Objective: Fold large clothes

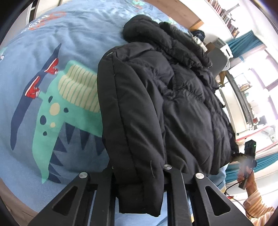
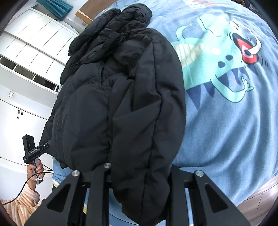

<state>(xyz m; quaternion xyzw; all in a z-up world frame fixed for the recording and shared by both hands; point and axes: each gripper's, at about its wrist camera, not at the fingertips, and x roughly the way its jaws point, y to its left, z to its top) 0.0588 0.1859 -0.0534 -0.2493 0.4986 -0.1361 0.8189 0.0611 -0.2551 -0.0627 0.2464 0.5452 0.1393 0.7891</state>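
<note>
A black puffer jacket [image 1: 182, 97] lies on a blue bedcover [image 1: 52, 52] printed with a green dinosaur. In the left wrist view one puffy sleeve [image 1: 135, 121] runs toward the camera, and my left gripper [image 1: 139, 173] is shut on its end. In the right wrist view the other sleeve [image 2: 147, 113] hangs between the fingers of my right gripper [image 2: 139, 173], which is shut on it. Each gripper also shows in the other's view at the jacket's lower edge: the right gripper [image 1: 236, 153] and the left gripper [image 2: 45, 145]. The hood [image 2: 135, 15] lies bunched at the far end.
A hand [image 2: 34, 169] in a striped sleeve holds the left gripper's handle, with a cable trailing from it. White cupboards [image 2: 26, 52] stand past the bed on that side. Shelves and bright windows [image 1: 257, 83] are on the other. A wooden bed edge [image 2: 260, 200] runs below the bedcover.
</note>
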